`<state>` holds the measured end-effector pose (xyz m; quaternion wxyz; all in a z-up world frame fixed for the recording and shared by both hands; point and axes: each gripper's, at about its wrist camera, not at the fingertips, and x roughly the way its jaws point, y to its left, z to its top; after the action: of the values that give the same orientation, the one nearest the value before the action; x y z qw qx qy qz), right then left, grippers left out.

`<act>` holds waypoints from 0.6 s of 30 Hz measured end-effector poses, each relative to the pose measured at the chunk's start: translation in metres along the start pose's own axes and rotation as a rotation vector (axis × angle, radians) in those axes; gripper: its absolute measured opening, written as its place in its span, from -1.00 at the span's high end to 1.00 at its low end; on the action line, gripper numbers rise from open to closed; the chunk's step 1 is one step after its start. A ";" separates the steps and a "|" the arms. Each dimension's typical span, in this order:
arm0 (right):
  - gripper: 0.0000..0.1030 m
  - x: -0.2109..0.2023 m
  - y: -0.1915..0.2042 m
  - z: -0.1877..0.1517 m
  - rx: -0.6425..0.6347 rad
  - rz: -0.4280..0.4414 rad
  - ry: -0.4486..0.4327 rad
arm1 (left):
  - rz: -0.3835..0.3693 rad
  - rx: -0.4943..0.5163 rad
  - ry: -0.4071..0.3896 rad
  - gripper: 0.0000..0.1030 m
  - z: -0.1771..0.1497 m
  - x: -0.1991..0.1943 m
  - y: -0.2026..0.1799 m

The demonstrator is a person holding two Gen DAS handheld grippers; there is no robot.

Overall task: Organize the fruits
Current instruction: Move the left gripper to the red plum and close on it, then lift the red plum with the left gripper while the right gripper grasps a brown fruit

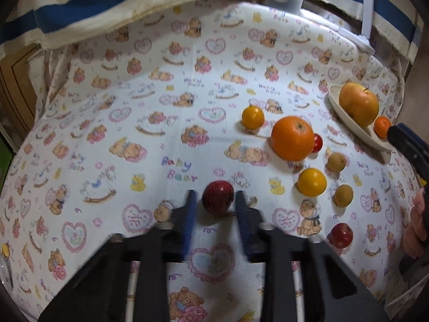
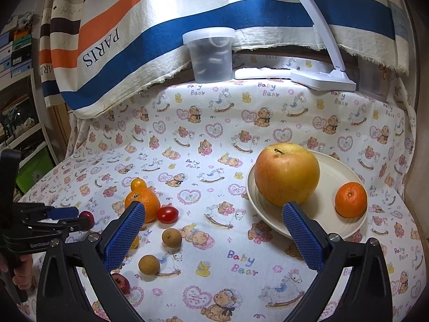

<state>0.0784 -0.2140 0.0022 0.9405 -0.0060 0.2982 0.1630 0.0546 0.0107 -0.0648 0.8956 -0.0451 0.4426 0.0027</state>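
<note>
A small dark red fruit (image 1: 217, 197) lies on the bear-print cloth, and my left gripper (image 1: 215, 201) is shut on it, one blue pad at each side. The right wrist view shows the same grip at the far left, on the dark red fruit (image 2: 87, 217). My right gripper (image 2: 214, 222) stands open with nothing between its fingers, just in front of the cream plate (image 2: 335, 171). On the plate are a large apple (image 2: 287, 174) and a mandarin (image 2: 350, 200). Loose on the cloth lie a big orange (image 1: 292, 138), a cherry tomato (image 1: 318, 142), two yellow fruits (image 1: 311, 182) and two brown ones (image 1: 343, 195).
Another small red fruit (image 1: 341, 235) lies near the front right. A lidded plastic tub (image 2: 210, 56) and a white desk lamp (image 2: 321, 77) stand at the back under a striped cloth (image 2: 161, 26). A person's hand (image 1: 417, 228) holds the right gripper. Shelves fill the left.
</note>
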 end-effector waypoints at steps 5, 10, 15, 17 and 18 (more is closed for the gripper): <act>-0.99 0.002 0.000 -0.001 -0.008 -0.003 0.009 | 0.006 0.017 -0.001 0.56 -0.001 0.004 -0.004; -0.99 0.002 0.001 -0.001 -0.018 -0.003 0.011 | 0.006 0.025 -0.008 0.60 0.001 0.006 -0.004; -0.99 0.002 0.000 0.000 -0.010 0.001 0.013 | 0.023 0.070 -0.086 0.60 0.007 -0.013 -0.012; -0.99 0.002 -0.002 0.000 0.001 0.014 0.021 | 0.022 0.079 -0.129 0.60 0.013 -0.025 -0.016; -0.99 0.002 -0.003 0.001 0.009 0.020 0.025 | 0.016 0.081 -0.145 0.60 0.017 -0.030 -0.018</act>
<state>0.0814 -0.2157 0.0010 0.9350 -0.0010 0.3107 0.1712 0.0502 -0.0049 -0.0290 0.9264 -0.0048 0.3766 -0.0048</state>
